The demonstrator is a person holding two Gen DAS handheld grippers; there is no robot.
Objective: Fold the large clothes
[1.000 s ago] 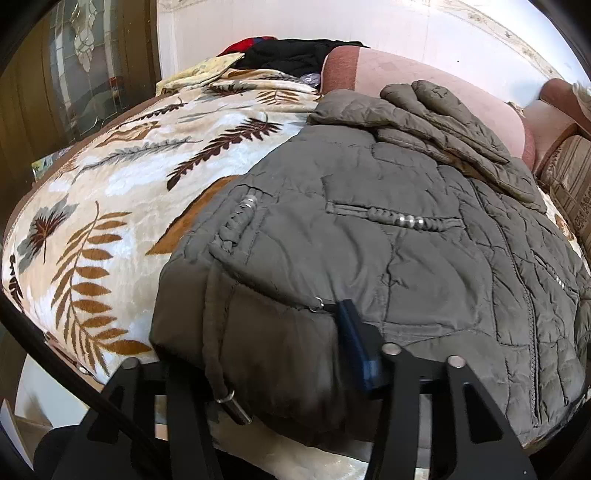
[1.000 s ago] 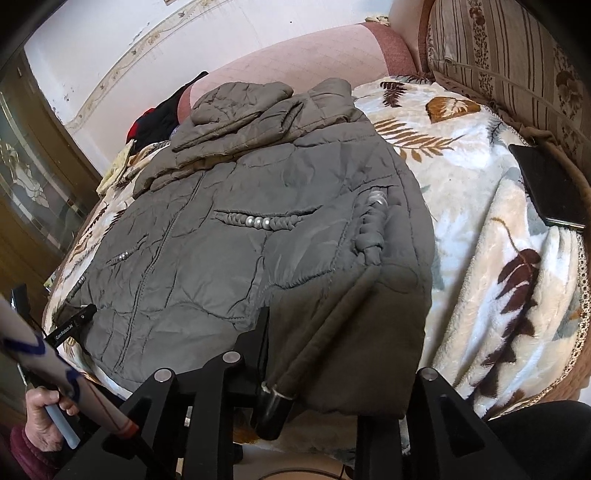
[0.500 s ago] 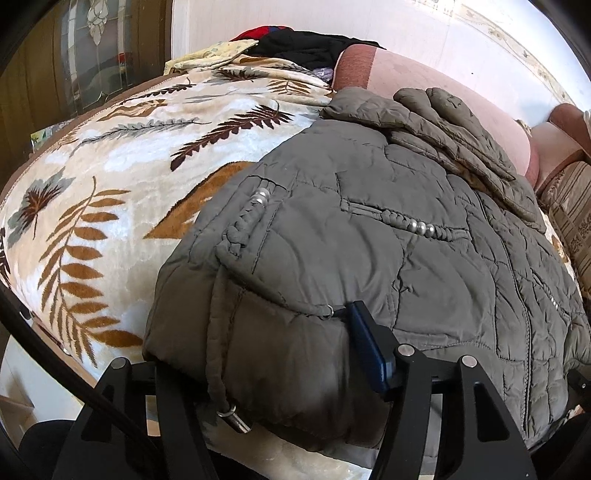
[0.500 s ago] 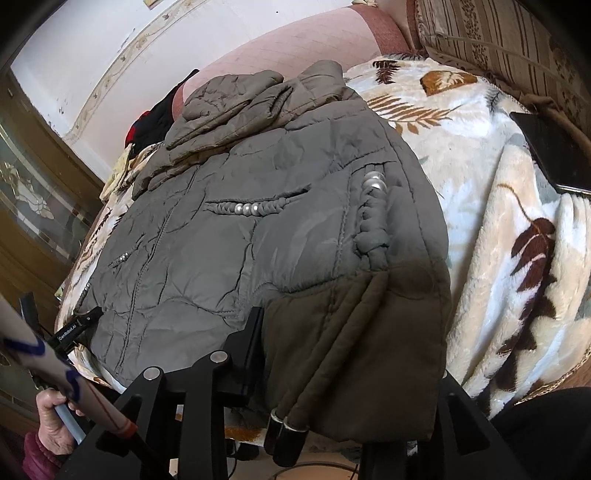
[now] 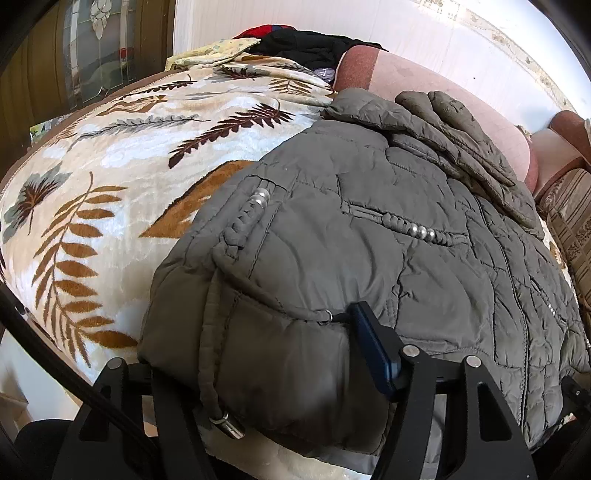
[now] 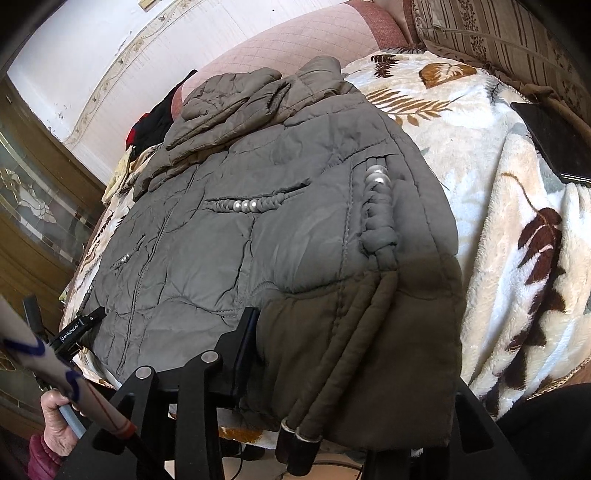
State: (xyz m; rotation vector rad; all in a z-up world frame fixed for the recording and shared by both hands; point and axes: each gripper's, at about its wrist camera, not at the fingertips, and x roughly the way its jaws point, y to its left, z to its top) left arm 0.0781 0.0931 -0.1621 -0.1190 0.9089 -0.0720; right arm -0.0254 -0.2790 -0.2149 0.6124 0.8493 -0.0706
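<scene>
An olive quilted jacket [image 5: 388,236] lies spread on a leaf-patterned blanket [image 5: 110,177], sleeves folded across its chest near the collar. It also shows in the right wrist view [image 6: 258,229]. My left gripper [image 5: 258,373] straddles the jacket's left hem corner, jaws wide, with the hem fabric between them; the right finger [image 5: 373,343] rests on top. My right gripper [image 6: 351,365] straddles the right hem corner, its left finger [image 6: 245,343] on the fabric, its other finger hidden under the hem. Drawstring ends [image 6: 299,439] hang off the edge.
A pink bolster [image 5: 424,85] lies behind the collar, with dark and red clothes [image 5: 303,44] beyond. A black phone or tablet [image 6: 554,144] lies on the blanket at right. A striped cushion [image 6: 498,33] stands far right. A wooden glass-door cabinet [image 6: 33,206] stands left.
Both grippers have moved forward over the jacket's hem corners, so the hem now sits deeper between the jaws. The jacket has not shifted.
</scene>
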